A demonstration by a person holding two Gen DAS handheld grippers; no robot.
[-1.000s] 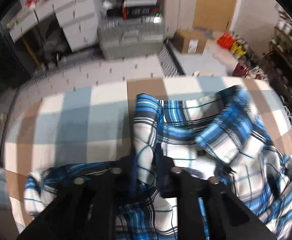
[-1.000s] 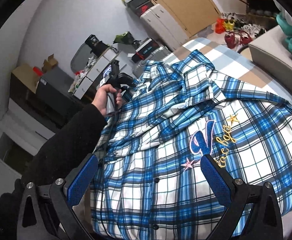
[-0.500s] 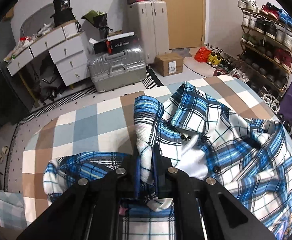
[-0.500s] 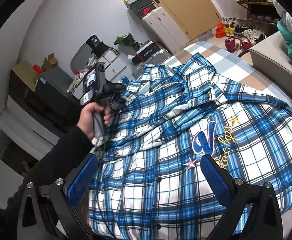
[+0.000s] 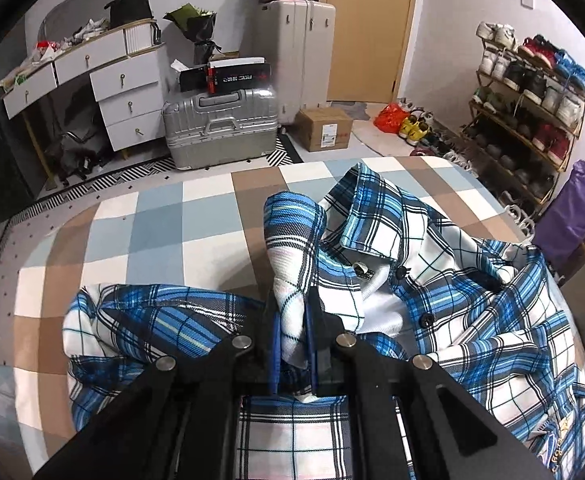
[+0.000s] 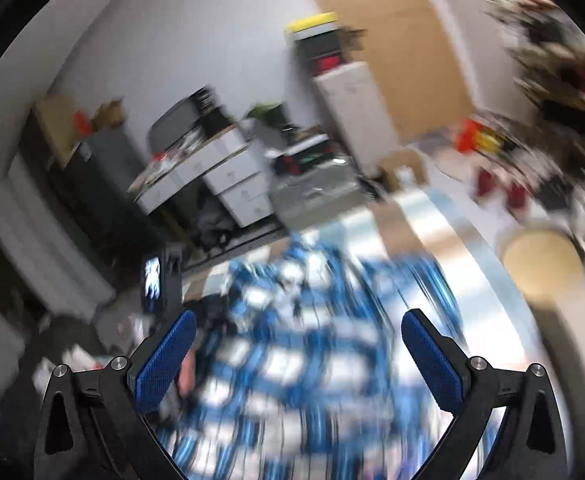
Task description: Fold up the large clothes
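Observation:
A blue, white and black plaid shirt [image 5: 432, 264] lies crumpled on a checked bed cover [image 5: 164, 224]. My left gripper [image 5: 292, 320] is shut on a raised fold of the shirt, which stands up between the two fingers; the collar and buttons lie just to its right. The right wrist view is heavily blurred. There my right gripper [image 6: 298, 328] is open with its blue pads [image 6: 164, 360] wide apart and nothing between them, above the blurred shirt [image 6: 312, 340]. The other gripper's handle with a small screen [image 6: 152, 280] shows at the shirt's left edge.
Beyond the bed's far edge stand a silver suitcase [image 5: 220, 124], white drawers [image 5: 128, 96], a tall pale suitcase [image 5: 296, 56], a cardboard box [image 5: 324, 128] and a shoe rack [image 5: 532, 104] on the right. A purple bag [image 5: 572, 208] hangs at the bed's right side.
My left gripper has lifted and tilted up, keeping its hold on the shirt fold. My right gripper has swung up quickly and rolled, so its view is now blurred and shows more of the room.

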